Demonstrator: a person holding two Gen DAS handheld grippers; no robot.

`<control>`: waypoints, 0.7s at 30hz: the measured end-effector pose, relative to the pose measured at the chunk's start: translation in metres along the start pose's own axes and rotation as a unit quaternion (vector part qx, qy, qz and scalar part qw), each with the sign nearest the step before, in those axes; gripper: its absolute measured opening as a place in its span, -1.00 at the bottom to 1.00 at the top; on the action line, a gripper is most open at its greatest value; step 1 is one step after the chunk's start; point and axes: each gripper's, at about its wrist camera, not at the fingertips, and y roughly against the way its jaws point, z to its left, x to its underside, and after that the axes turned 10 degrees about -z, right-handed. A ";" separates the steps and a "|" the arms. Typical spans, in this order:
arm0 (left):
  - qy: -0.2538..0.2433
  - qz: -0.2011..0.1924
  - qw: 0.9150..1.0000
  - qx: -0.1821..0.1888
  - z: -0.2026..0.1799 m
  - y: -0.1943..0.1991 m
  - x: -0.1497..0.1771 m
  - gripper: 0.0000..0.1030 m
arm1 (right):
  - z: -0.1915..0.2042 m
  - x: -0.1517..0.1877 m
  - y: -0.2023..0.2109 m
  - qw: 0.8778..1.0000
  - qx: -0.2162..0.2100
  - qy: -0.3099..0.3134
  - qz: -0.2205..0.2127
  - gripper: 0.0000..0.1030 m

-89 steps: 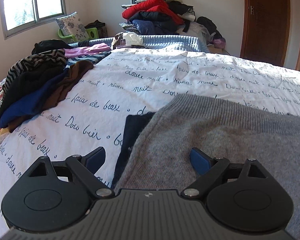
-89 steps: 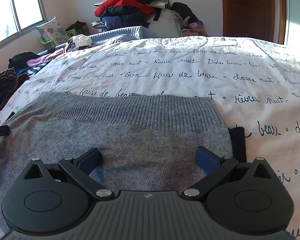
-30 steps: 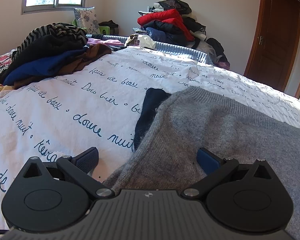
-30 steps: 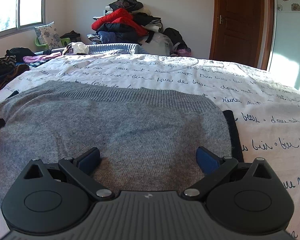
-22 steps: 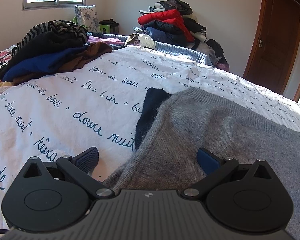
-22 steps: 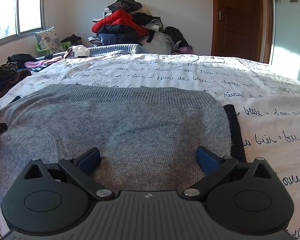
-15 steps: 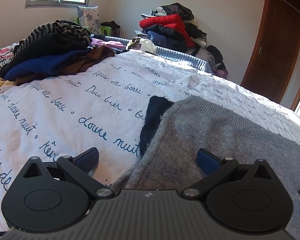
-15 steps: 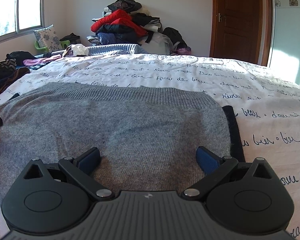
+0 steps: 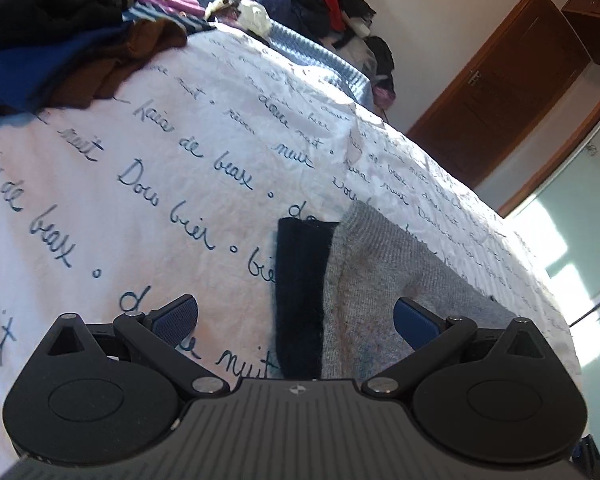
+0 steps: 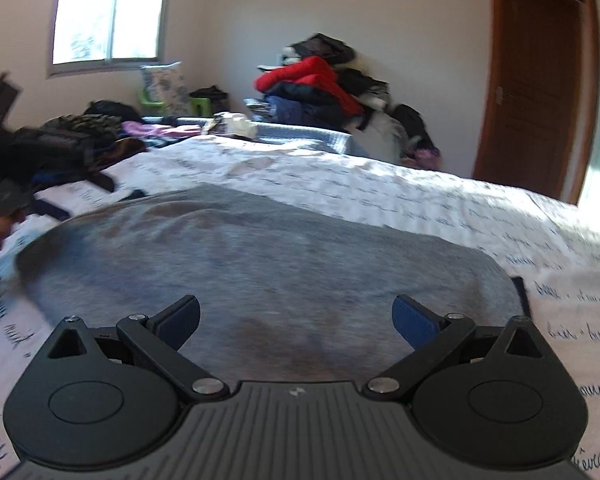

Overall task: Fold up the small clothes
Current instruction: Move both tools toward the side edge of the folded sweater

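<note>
The grey knitted garment (image 10: 260,256) lies spread flat near the bed's (image 9: 148,184) near edge, unfolded; both the left hand-held gripper (image 9: 296,316) and right hand-held gripper (image 10: 296,316) gape wide, empty. Folding appears barely begun.

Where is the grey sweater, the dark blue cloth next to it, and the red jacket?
grey sweater (image 10: 284,256): right wrist view, middle of its knit.
dark blue cloth (image 9: 300,280): left wrist view, its centre.
red jacket (image 10: 312,74): right wrist view, its top fold.

Right view is motion-blurred; the grey sweater (image 10: 260,256) hides most of the dark garment (image 9: 300,292) beneath
</note>
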 end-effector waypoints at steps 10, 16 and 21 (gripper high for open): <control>-0.034 0.088 0.988 0.125 0.002 -0.042 -0.010 1.00 | 0.126 0.013 -0.016 0.975 -0.053 0.215 0.008 1.00; -0.039 0.110 0.979 0.166 -0.007 -0.066 -0.016 1.00 | 0.168 0.023 -0.041 0.950 0.014 0.310 -0.033 1.00; -0.027 0.111 0.977 0.179 -0.015 -0.082 -0.020 0.99 | 0.183 0.014 -0.069 0.949 0.040 0.309 -0.041 1.00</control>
